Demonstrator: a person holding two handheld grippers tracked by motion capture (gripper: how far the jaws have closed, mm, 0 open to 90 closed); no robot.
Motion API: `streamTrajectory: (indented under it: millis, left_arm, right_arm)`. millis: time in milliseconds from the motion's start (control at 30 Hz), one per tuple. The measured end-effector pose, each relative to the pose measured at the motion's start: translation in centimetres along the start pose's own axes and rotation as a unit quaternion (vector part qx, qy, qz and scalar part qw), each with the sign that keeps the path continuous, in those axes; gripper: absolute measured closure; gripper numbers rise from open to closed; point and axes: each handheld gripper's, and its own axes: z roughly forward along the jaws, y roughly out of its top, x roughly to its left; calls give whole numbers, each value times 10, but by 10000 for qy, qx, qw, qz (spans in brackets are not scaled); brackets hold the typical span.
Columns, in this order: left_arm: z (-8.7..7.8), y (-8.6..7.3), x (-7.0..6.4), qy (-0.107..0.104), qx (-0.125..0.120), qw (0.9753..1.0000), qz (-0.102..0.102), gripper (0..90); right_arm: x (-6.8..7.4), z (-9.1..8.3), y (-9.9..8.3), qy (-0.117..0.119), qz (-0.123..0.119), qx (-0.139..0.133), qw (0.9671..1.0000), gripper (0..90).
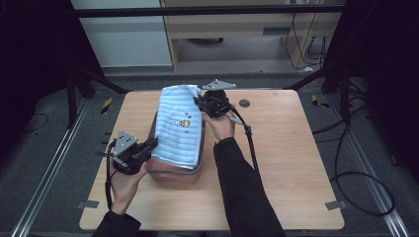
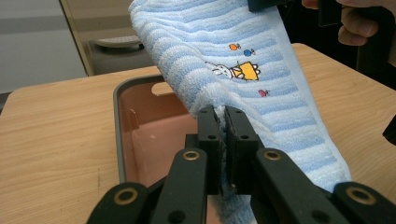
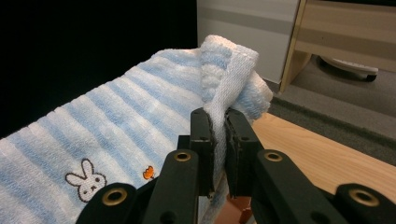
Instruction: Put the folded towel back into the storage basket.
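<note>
The left hand-held gripper (image 2: 225, 116) is pinching the near edge of the blue striped towel (image 1: 179, 126), jaws pressed onto the fabric. The right hand-held gripper (image 3: 219, 119) is clamping the far edge. The towel is hanging stretched between them over the pink tub (image 2: 140, 135) sitting on the tabletop (image 1: 291, 148).

This looks like a lab set up for recording. A bare wooden bench (image 1: 296, 163) stands inside a dark metal frame (image 1: 207, 11), with rails (image 1: 47, 173) on the grey floor, loose cables (image 1: 363, 182), hazard tape (image 1: 106, 105) and plain office cabinets (image 1: 247, 29) behind.
</note>
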Motion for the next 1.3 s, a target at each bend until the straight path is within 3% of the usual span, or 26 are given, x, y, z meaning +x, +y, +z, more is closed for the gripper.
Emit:
streamTrajectory:
  millis: [533,1300]
  left_arm:
    - [15,-16,4,108,379,9992,80,856]
    - [22,-38,2,241,739,9967,218,854]
  right_arm:
    - [4,26,-24,-84,-58,395,9992,833]
    - [7,41,-48,-106,-32,737,9972,829]
